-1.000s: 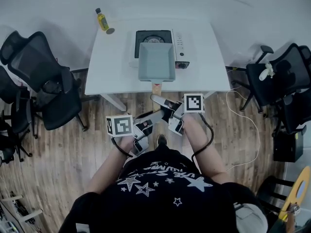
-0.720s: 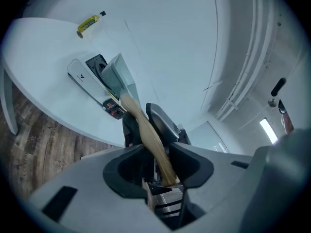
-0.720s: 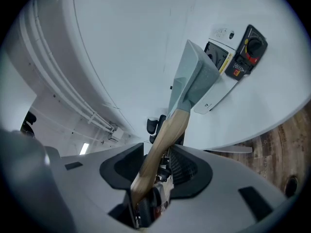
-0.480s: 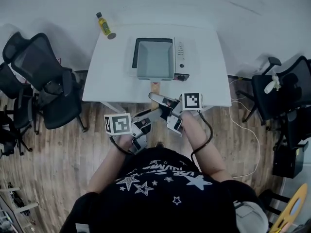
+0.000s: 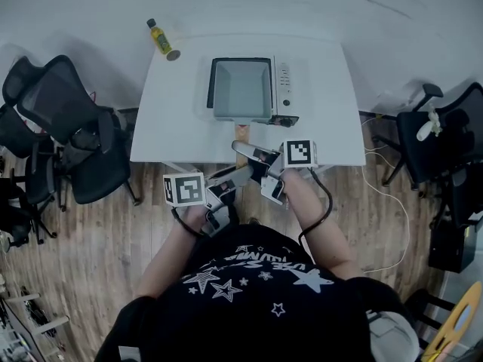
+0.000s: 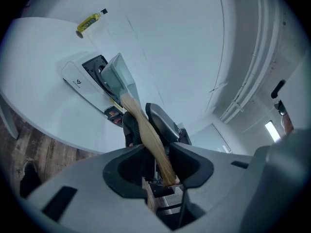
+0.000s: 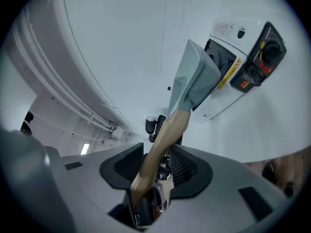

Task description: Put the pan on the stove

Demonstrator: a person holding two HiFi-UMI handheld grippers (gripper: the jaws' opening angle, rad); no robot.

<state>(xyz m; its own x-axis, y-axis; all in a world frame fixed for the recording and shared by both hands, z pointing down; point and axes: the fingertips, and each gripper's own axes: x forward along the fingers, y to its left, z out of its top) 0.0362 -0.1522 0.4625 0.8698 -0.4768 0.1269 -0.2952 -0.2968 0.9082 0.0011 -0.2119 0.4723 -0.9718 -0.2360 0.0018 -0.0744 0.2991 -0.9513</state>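
Observation:
A grey rectangular pan (image 5: 241, 89) rests on the white portable stove (image 5: 283, 89) on the white table (image 5: 170, 123). Its wooden handle (image 5: 241, 133) points toward me over the table's near edge. My left gripper (image 5: 238, 176) and my right gripper (image 5: 247, 154) are both shut on that handle, one just behind the other. In the left gripper view the handle (image 6: 145, 130) runs up between the jaws to the pan (image 6: 118, 74) on the stove (image 6: 82, 81). The right gripper view shows the handle (image 7: 164, 137) clamped the same way, leading to the pan (image 7: 194, 79) and the stove (image 7: 245, 64).
A yellow bottle (image 5: 158, 36) stands at the table's far left corner, with a small cap beside it. Black office chairs stand to the left (image 5: 68, 119) and right (image 5: 445, 134) of the table. A cable (image 5: 396, 210) trails over the wooden floor at the right.
The pan has moved away from me over the stove and now covers the burner that showed behind it a second ago. Both grippers followed, still gripping the handle.

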